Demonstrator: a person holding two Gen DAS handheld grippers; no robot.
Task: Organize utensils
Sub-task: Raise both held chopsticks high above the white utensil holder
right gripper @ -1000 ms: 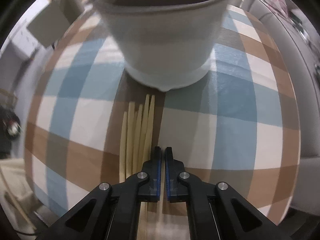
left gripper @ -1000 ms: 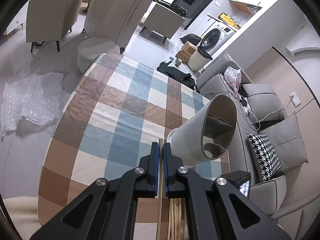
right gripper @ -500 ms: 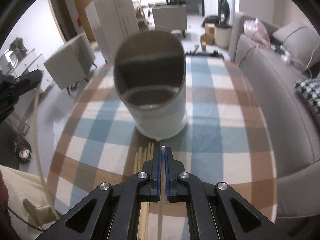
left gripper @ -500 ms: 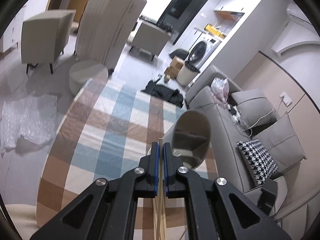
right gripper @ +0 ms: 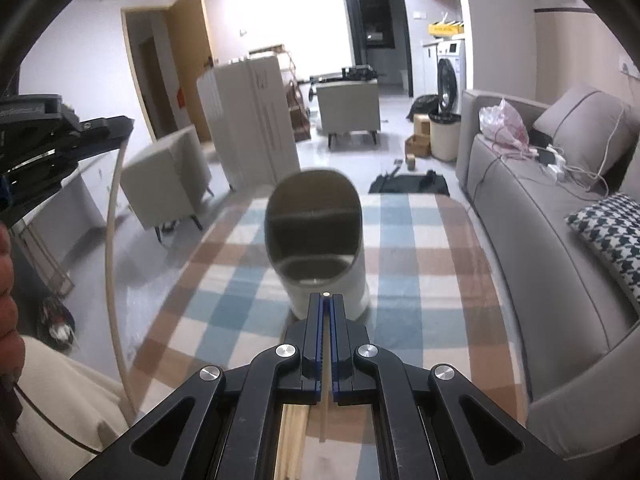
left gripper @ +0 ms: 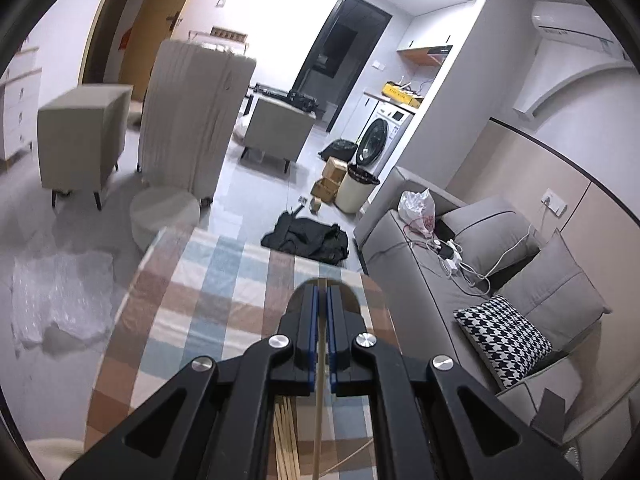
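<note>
My left gripper is shut on one pale wooden chopstick, lifted off the checked tablecloth. Several loose chopsticks lie on the cloth below it. My right gripper is shut on another chopstick, whose tip shows at the pads. Just beyond it stands the grey-white utensil holder, upright, its divided opening facing me. The right wrist view also shows the left gripper high at the left, its chopstick hanging down. More chopsticks lie under the right gripper.
A grey sofa with a houndstooth cushion runs along the table's right side. A round stool, armchairs and bubble wrap are on the floor to the left. A person's hand and cream sleeve are at the left edge.
Both grippers have risen from the table and tilted up, each carrying its chopstick. The holder now looks smaller and farther in the right wrist view; it is hidden in the left one.
</note>
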